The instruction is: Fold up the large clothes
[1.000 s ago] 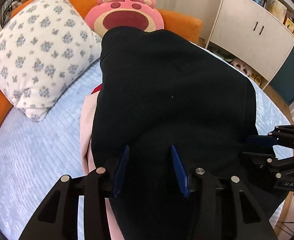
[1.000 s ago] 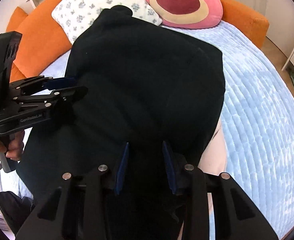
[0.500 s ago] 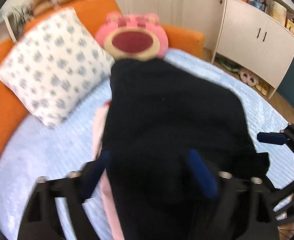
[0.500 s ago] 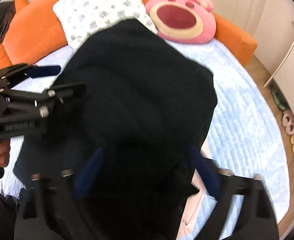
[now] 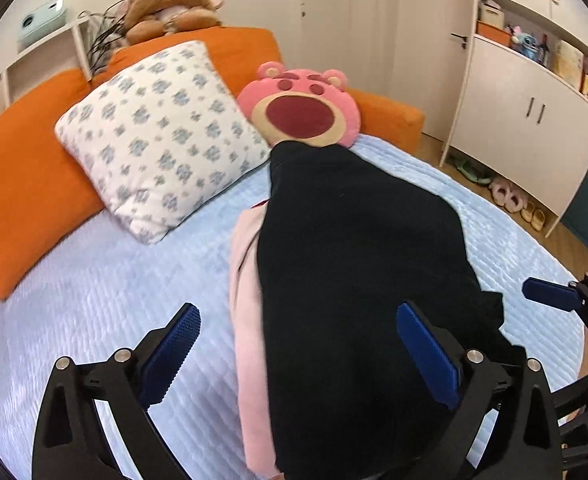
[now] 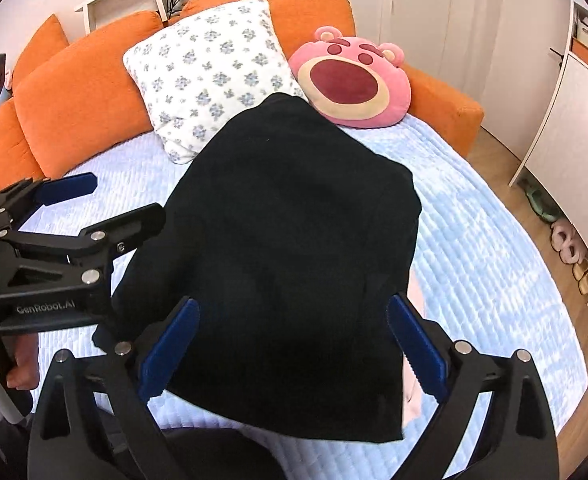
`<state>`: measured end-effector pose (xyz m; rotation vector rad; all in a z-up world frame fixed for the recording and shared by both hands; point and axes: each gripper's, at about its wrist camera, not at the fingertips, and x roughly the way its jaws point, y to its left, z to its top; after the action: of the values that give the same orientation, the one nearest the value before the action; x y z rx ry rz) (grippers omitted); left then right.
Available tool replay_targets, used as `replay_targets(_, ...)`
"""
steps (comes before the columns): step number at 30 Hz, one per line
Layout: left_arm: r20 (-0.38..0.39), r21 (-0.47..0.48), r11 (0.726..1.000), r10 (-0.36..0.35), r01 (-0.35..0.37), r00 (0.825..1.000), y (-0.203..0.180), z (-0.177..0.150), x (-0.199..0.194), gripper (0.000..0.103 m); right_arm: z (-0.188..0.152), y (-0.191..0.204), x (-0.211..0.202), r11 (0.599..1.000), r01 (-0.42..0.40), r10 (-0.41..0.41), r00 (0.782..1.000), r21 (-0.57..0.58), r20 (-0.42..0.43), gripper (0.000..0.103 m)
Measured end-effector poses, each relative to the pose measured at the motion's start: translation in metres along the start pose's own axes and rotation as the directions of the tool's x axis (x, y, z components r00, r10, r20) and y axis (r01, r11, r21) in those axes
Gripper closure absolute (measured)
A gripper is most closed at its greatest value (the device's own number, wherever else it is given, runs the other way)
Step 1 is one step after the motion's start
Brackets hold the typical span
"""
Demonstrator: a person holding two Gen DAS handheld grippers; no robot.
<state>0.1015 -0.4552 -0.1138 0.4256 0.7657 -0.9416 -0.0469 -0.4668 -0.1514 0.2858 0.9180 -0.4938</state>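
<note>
A black garment (image 5: 358,272) lies folded lengthwise on the light blue bed cover, on top of a pale pink garment (image 5: 246,280) that shows along its left edge. It also shows in the right wrist view (image 6: 294,248), with the pink garment (image 6: 414,292) showing at its right edge. My left gripper (image 5: 306,352) is open and empty, jaws wide apart above the near end of the black garment. My right gripper (image 6: 294,352) is open and empty, above the same near end. The left gripper (image 6: 106,204) shows at the left in the right wrist view.
A floral pillow (image 5: 162,136) and a pink bear cushion (image 5: 302,112) lean on the orange headboard (image 5: 22,168) at the far end. The bed cover (image 5: 102,280) spreads to both sides. White cabinets (image 5: 534,120) and slippers (image 5: 510,200) stand to the right.
Both grippers have opened and let go of the black garment, then pulled back and up. The garment now lies flat on the bed.
</note>
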Motion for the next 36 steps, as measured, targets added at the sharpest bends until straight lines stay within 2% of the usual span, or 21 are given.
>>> replay_targets(7,0.016,-0.036,0.997,0.062,-0.061,0.998,0.0,-0.013,-0.007,0.003,-0.014,0.004,-0.009,0.998,0.019,-0.022,0.998,0.062,0.052,0.009)
replay_targets(12,0.054,-0.056,0.996,0.075,-0.072,0.996,-0.004,-0.016,-0.009,0.003,-0.021,0.003,-0.01,0.995,0.038,-0.047,0.994,0.089,0.097,0.009)
replay_targets(18,0.1,-0.074,0.992,0.108,-0.101,0.989,-0.012,-0.015,-0.013,0.003,-0.024,0.001,-0.011,0.996,0.046,-0.056,0.988,0.071,0.141,0.009)
replay_targets(36,0.112,-0.072,0.991,0.119,-0.111,0.987,-0.022,-0.01,-0.008,0.003,-0.025,-0.006,-0.006,0.995,0.049,-0.061,0.988,0.084,0.142,0.009)
